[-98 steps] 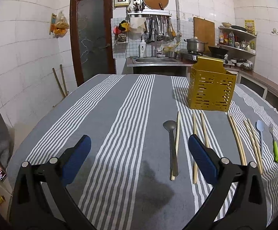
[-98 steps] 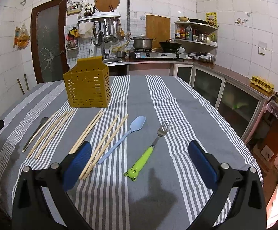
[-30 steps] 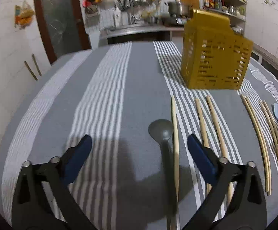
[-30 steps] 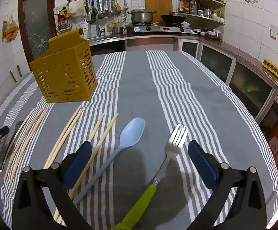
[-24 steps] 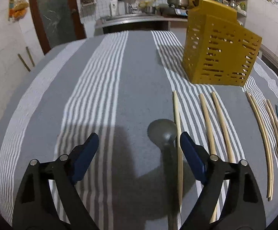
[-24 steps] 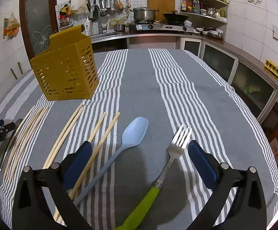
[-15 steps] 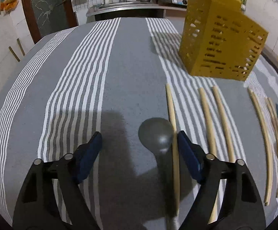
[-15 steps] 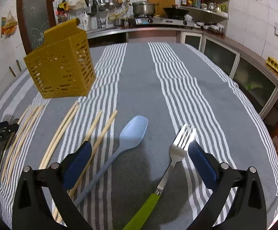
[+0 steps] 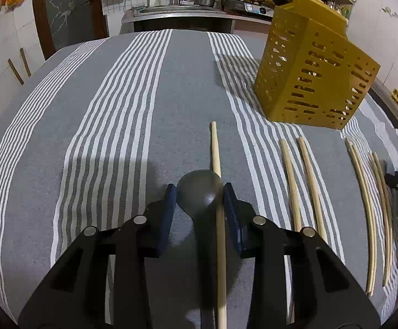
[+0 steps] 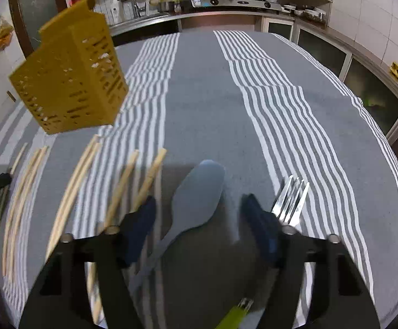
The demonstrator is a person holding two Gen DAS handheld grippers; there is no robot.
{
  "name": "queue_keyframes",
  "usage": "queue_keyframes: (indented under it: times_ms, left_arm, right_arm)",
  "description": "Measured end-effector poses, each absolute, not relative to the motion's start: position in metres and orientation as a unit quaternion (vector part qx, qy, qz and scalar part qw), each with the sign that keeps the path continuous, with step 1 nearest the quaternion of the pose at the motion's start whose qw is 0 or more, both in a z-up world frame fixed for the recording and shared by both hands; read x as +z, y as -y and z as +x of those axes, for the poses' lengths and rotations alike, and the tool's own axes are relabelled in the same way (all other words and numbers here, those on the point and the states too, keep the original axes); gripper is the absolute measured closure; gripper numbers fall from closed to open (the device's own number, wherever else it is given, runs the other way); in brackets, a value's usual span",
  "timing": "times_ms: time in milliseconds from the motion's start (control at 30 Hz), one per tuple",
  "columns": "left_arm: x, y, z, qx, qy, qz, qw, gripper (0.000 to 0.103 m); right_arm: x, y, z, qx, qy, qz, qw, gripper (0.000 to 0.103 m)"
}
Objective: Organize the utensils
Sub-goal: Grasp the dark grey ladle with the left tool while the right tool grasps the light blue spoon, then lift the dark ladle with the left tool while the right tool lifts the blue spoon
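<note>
In the left wrist view the left gripper points steeply down at the striped tablecloth, and the dark metal spoon lies straight ahead of it: bowl at 12 o'clock between the two blue pads, handle running back toward 6 o'clock under the gripper body. One loose chopstick shares that 12-to-6 axis, lying along the right edge of the bowl, so it sits inside the same gap. The jaws are closing, with the pads just beside the bowl on either side; whether they press on it yet I cannot tell. The likely risk is that spoon and chopstick get pinched together.

In the right wrist view the right gripper is also closing, its jaws noticeably wider apart. The blue spoon lies between the pads, bowl at 12 o'clock, handle slanting back toward 7 o'clock, and neither pad touches it. The green-handled fork lies outside the right pad at about 2 o'clock; a pair of chopsticks lies outside the left pad at about 10 o'clock.

The yellow slotted utensil holder, presumably where everything should end up, stands at about 1 o'clock from the left gripper and 10 o'clock from the right, well apart from both. Each spoon is nearest its own gripper.
</note>
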State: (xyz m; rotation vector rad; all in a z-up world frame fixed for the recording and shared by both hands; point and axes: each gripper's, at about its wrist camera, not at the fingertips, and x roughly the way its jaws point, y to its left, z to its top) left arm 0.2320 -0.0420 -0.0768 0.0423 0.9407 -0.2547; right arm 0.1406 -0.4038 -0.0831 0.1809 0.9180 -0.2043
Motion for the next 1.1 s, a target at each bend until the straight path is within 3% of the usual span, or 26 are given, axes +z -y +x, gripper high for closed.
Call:
queue_keyframes:
  times_ms: [33, 100, 167, 200, 400, 833, 933, 967, 1000, 1067, 1100]
  left_arm:
    - [-0.076, 0.042, 0.232, -0.123, -0.451, 0.02, 0.884, 0.069]
    - [-0.075, 0.041, 0.233, -0.123, -0.449, 0.019, 0.885, 0.069]
    - [-0.074, 0.04, 0.234, -0.125, -0.448, 0.015, 0.885, 0.069]
    - [-0.073, 0.04, 0.234, -0.125, -0.446, 0.015, 0.886, 0.069]
    - [-0.064, 0.035, 0.232, -0.128, -0.438, 0.009, 0.89, 0.069]
    - [-0.033, 0.031, 0.216, -0.134, -0.402, 0.004, 0.906, 0.069]
    - [-0.03, 0.035, 0.215, -0.133, -0.399, 0.019, 0.907, 0.069]
    - [-0.033, 0.036, 0.216, -0.133, -0.403, 0.018, 0.905, 0.069]
    - [-0.037, 0.035, 0.218, -0.134, -0.41, 0.012, 0.902, 0.069]
    - [-0.043, 0.035, 0.219, -0.128, -0.416, 0.014, 0.9, 0.069]
    - [-0.046, 0.035, 0.22, -0.128, -0.418, 0.012, 0.899, 0.069]
  right_arm:
    - [-0.083, 0.403, 0.141, -0.099, -0.441, 0.084, 0.888, 0.05]
    - [-0.082, 0.404, 0.143, -0.096, -0.442, 0.082, 0.888, 0.067]
    - [-0.081, 0.406, 0.143, -0.091, -0.441, 0.088, 0.888, 0.073]
    - [-0.08, 0.406, 0.143, -0.085, -0.44, 0.09, 0.889, 0.084]
    - [-0.074, 0.408, 0.137, -0.065, -0.426, 0.096, 0.897, 0.095]
    - [-0.03, 0.408, 0.115, -0.05, -0.363, 0.09, 0.926, 0.095]
    - [-0.03, 0.403, 0.121, -0.048, -0.383, 0.067, 0.92, 0.095]
    - [-0.035, 0.403, 0.126, -0.05, -0.398, 0.06, 0.914, 0.092]
    - [-0.042, 0.406, 0.129, -0.063, -0.41, 0.057, 0.908, 0.079]
    - [-0.052, 0.415, 0.13, -0.08, -0.419, 0.065, 0.902, 0.062]
    - [-0.059, 0.42, 0.132, -0.077, -0.43, 0.078, 0.896, 0.062]
